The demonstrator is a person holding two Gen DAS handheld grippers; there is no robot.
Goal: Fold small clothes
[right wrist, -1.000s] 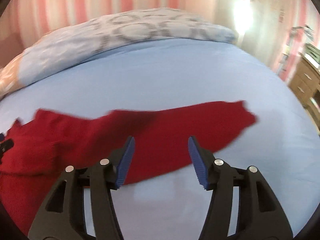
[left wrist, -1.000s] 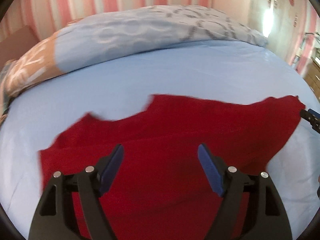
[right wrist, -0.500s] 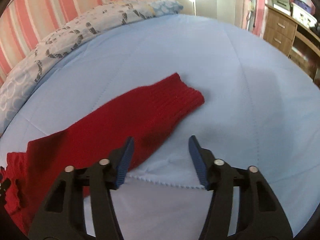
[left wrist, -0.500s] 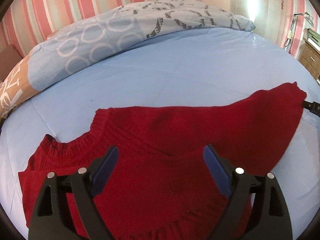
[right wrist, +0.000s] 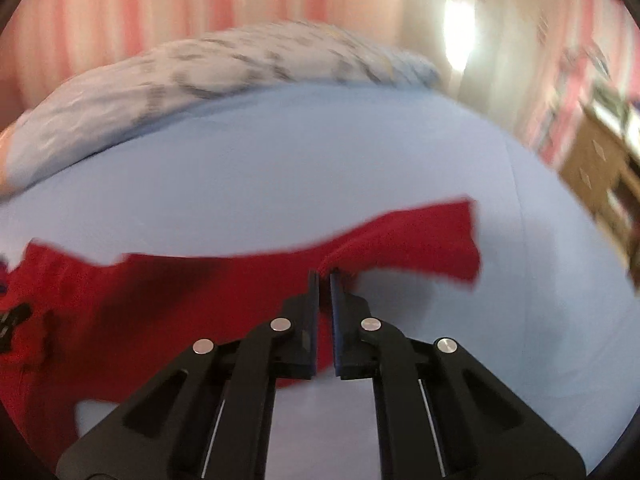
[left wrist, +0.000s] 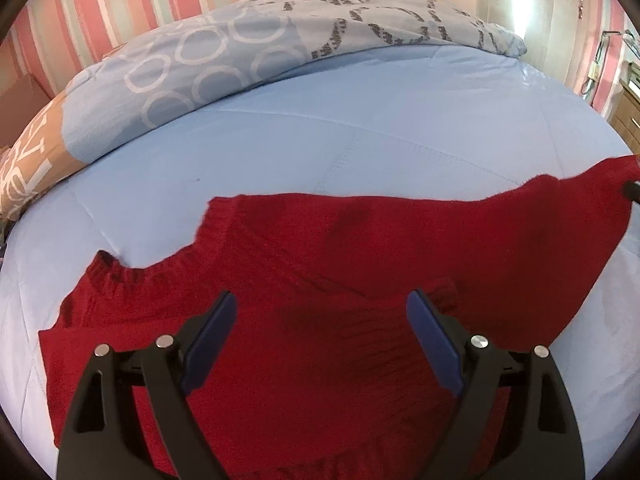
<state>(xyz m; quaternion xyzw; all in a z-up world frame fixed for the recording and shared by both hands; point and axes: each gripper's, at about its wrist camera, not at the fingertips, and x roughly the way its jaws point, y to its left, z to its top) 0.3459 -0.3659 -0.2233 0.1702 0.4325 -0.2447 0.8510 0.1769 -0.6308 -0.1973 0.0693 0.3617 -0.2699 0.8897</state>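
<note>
A red knit sweater (left wrist: 360,264) lies on the light blue bed sheet (left wrist: 280,148), neck to the left, one sleeve folded across the body, the other reaching right. My left gripper (left wrist: 322,320) is open and empty just above the sweater's body. In the blurred right wrist view my right gripper (right wrist: 325,280) is shut on the lower edge of the right sleeve (right wrist: 420,244), near its cuff, and lifts a pinch of it. A tip of the right gripper shows at the right edge of the left wrist view (left wrist: 633,191).
A folded patterned duvet (left wrist: 240,52) lies along the far side of the bed, against a pink striped wall (left wrist: 120,4). A wooden dresser (right wrist: 600,168) stands to the right of the bed.
My right gripper was open over the sleeve; it has closed on the sleeve's edge and is moving, so its view blurs. My left gripper stays open and moved only slightly over the sweater.
</note>
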